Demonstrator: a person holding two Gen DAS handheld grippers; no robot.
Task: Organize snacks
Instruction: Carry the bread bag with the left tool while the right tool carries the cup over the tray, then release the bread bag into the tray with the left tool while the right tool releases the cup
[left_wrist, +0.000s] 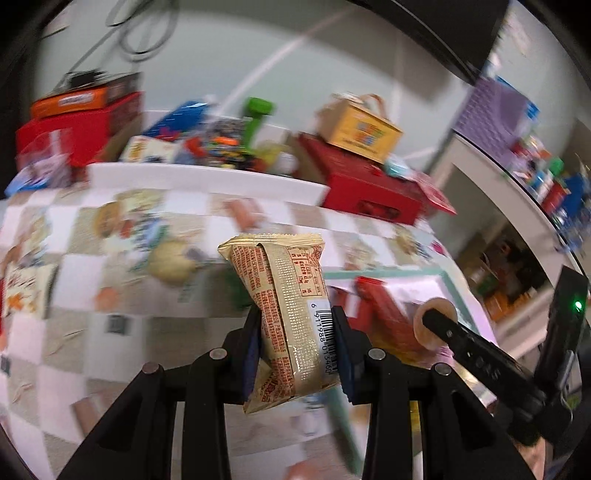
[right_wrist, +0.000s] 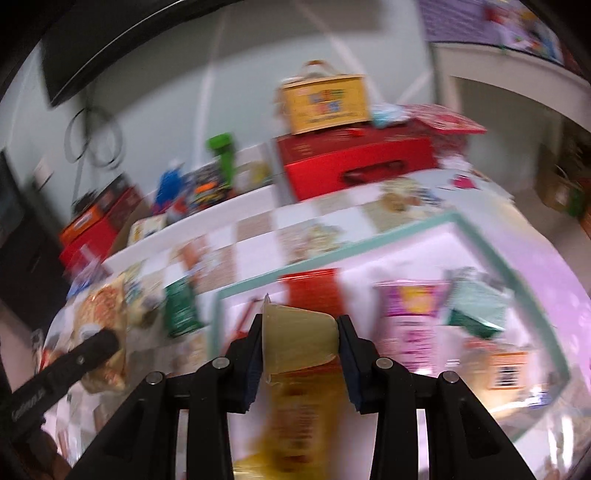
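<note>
We carry one snack in each claw. The left claw (left_wrist: 295, 332) is clamped on a beige crinkled foil snack packet with red print and a barcode (left_wrist: 288, 310); the packet stands nearly upright between the pads, its long axis running up and away from us, top seam tilted slightly left. The right claw (right_wrist: 300, 343) pinches a pale yellow translucent plastic cup (right_wrist: 299, 338), lying on its side across the pads, with a blurred yellow-and-red wrapper just below it.

The relation that matters is the white tray with a mint-green rim (right_wrist: 332, 258) on the checkered bench (left_wrist: 74, 236). From the right claw it lies directly ahead and below; from the left claw it sits off to the right, beyond the packet. So we judge the right hand nearer to a drop.

Inside the tray we count, through the blur, about five packets: one red (right_wrist: 314, 291), one purple-and-yellow, one pink, one green-and-white, one orange. Outside it, one dark green packet (right_wrist: 181, 310) lies on the bench.
</note>
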